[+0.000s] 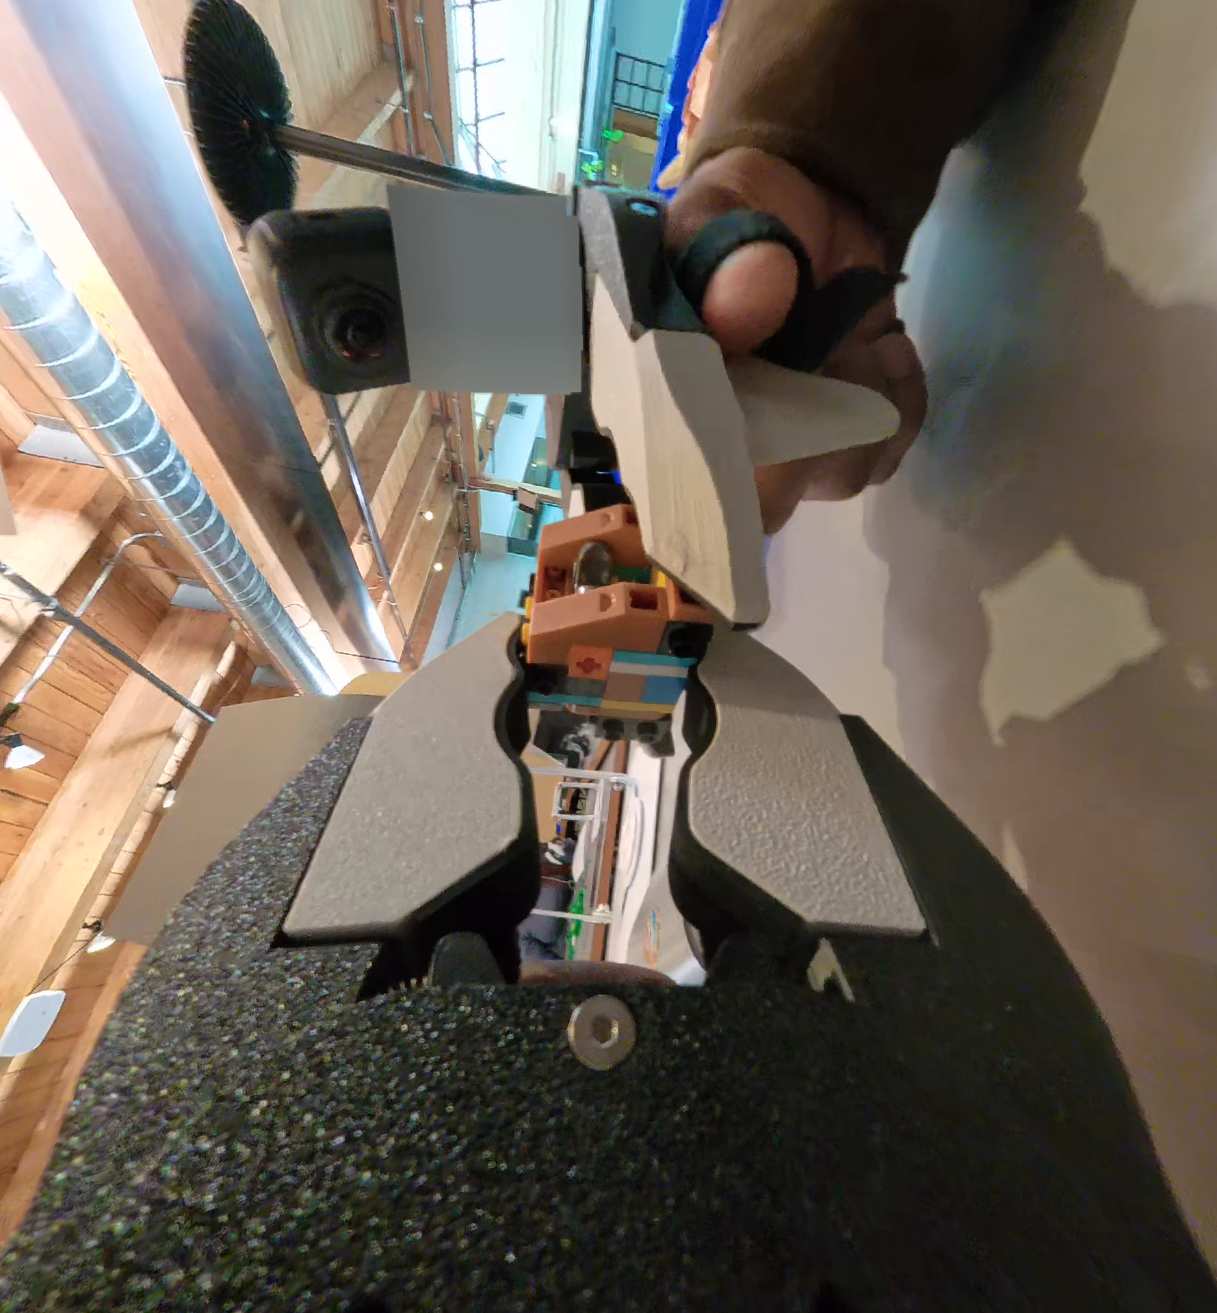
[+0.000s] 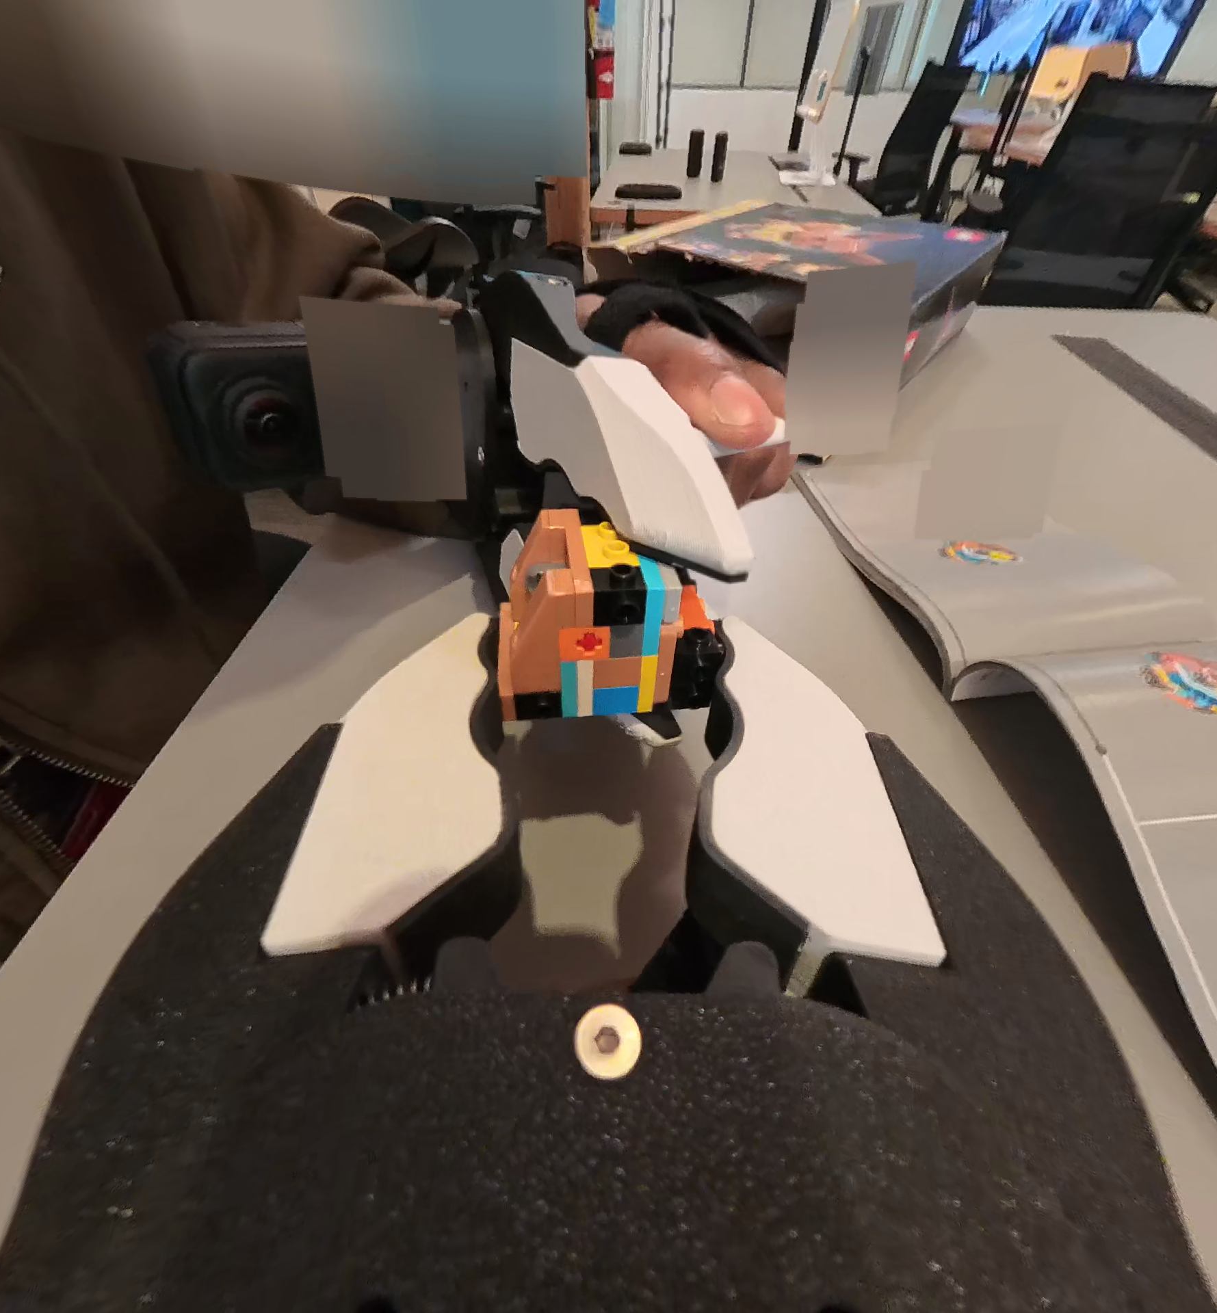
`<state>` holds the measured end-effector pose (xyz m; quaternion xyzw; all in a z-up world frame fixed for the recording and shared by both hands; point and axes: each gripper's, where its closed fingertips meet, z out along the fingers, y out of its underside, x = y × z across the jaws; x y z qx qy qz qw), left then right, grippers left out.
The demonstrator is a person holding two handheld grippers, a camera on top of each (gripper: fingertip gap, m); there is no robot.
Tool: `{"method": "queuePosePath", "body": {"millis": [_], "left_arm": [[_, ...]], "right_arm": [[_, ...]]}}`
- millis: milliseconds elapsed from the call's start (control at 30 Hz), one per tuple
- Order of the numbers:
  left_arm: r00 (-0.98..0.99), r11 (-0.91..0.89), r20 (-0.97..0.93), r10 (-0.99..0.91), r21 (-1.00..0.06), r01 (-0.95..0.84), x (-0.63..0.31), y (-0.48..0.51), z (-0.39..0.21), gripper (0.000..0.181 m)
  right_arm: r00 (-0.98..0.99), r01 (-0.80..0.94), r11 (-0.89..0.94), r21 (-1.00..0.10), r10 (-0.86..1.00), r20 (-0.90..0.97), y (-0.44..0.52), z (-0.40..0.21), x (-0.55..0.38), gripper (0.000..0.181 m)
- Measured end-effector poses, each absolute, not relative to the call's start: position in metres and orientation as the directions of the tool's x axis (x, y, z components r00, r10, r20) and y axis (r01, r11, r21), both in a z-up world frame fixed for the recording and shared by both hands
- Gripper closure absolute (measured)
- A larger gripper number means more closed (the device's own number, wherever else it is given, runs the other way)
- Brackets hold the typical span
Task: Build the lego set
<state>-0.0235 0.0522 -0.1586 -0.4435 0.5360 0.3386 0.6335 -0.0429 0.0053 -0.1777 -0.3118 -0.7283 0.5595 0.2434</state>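
Left wrist view: left gripper (image 1: 605,682) is clamped on the lego build (image 1: 609,650), a blocky tan, orange, blue and black assembly held between its grey fingers (image 1: 442,767) at centre frame. Right gripper (image 1: 690,611) comes in from 1 o'clock, fingertip touching the build's upper right edge; whether it grips can't be told from this angle. A hand (image 1: 804,341) in a brown sleeve holds it. Cam is rolled sideways, w/ wood ceiling and a silver duct (image 1: 129,426) at 9 o'clock.

Right wrist view: right gripper (image 2: 605,675) is clenched on the same build (image 2: 591,639), above the grey table (image 2: 307,639). Left gripper reaches down from 12 o'clock onto the build's top. Lego box (image 2: 875,263) sits at 1 o'clock, open booklet (image 2: 1088,639) at 3 o'clock.
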Motion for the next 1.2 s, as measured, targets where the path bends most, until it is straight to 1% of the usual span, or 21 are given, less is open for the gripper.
{"method": "queuePosePath", "body": {"millis": [67,133,167,233,367,500,533,633,733,867,967,1067,1133,1200], "left_arm": [[0.163,0.357,-0.981,-0.101,-0.189,-0.915,-0.025,0.055,-0.170,0.141],[0.137,0.328,-0.975,-0.177,-0.190,-0.925,-0.029,0.058,-0.186,0.141],[0.125,0.313,-0.970,-0.209,-0.187,-0.931,-0.031,0.060,-0.192,0.140],[0.095,0.282,-0.954,-0.283,-0.178,-0.943,-0.037,0.062,-0.205,0.140],[0.018,0.223,-0.932,-0.362,-0.105,-0.969,-0.050,0.065,-0.219,0.140],[-0.102,0.178,-0.893,-0.438,0.025,-0.984,-0.061,0.066,-0.234,0.137],[-0.117,0.174,-0.873,-0.473,0.037,-0.984,-0.061,0.065,-0.239,0.136],[-0.108,0.168,-0.834,-0.541,0.019,-0.986,-0.058,0.062,-0.241,0.136],[-0.057,0.150,-0.783,-0.620,-0.047,-0.988,-0.057,0.059,-0.242,0.136],[0.066,0.110,-0.682,-0.729,-0.211,-0.971,-0.055,0.049,-0.244,0.135],[0.159,0.066,-0.640,-0.752,-0.313,-0.947,-0.059,0.047,-0.240,0.131],[0.290,0.038,-0.599,-0.746,-0.474,-0.880,-0.064,0.044,-0.227,0.128],[0.407,0.031,-0.561,-0.721,-0.613,-0.789,-0.067,0.044,-0.211,0.128],[0.536,0.021,-0.538,-0.651,-0.719,-0.695,-0.079,0.052,-0.191,0.130]], "right_arm": [[-0.685,0.225,0.206,-0.952,0.728,-0.004,0.009,-0.186,-0.042,0.125],[-0.700,0.258,0.228,-0.939,0.714,-0.019,0.014,-0.192,-0.037,0.115],[-0.703,0.271,0.235,-0.933,0.711,-0.025,0.018,-0.194,-0.035,0.115],[-0.705,0.292,0.251,-0.923,0.709,-0.030,0.027,-0.198,-0.032,0.117],[-0.651,0.334,0.252,-0.908,0.759,-0.028,0.051,-0.207,-0.035,0.122],[-0.597,0.368,0.246,-0.896,0.802,-0.025,0.062,-0.213,-0.043,0.128],[-0.592,0.371,0.257,-0.892,0.806,-0.014,0.063,-0.214,-0.043,0.129],[-0.580,0.401,0.305,-0.864,0.815,0.019,0.065,-0.222,-0.044,0.130],[-0.576,0.418,0.327,-0.848,0.817,0.031,0.067,-0.226,-0.043,0.131],[-0.577,0.425,0.312,-0.849,0.817,0.011,0.072,-0.226,-0.040,0.131],[-0.574,0.422,0.309,-0.852,0.819,0.013,0.077,-0.225,-0.039,0.131],[-0.579,0.406,0.311,-0.859,0.815,0.021,0.081,-0.223,-0.037,0.131],[-0.559,0.400,0.312,-0.862,0.828,0.040,0.087,-0.223,-0.038,0.131],[-0.516,0.383,0.316,-0.868,0.853,0.083,0.096,-0.221,-0.043,0.131]]}}
